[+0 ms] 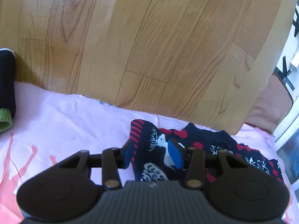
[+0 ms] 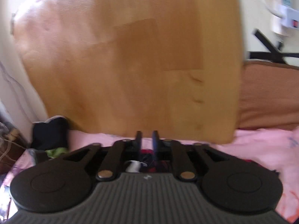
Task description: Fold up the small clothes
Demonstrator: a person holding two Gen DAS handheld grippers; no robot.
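Note:
A navy sock (image 1: 155,160) with red checks and white figures lies crumpled on the pink sheet (image 1: 65,123), at its edge beside the floor. My left gripper (image 1: 152,155) stands over it, its blue pads (image 1: 175,155) closed on a fold of the sock. In the right wrist view, my right gripper (image 2: 147,138) hangs above the sheet's edge. Its jaws stand a narrow gap apart with only floor showing between them. A bit of the patterned sock (image 2: 147,161) peeks out under the right gripper's body. The right view is blurred.
A second dark sock with a green cuff (image 1: 6,93) lies at the sheet's left edge, also seen as the dark sock (image 2: 49,132) in the right view. Wooden floor (image 1: 149,46) stretches beyond the sheet. A brown mat (image 1: 271,102) and a white wall with black tape (image 1: 293,28) lie to the right.

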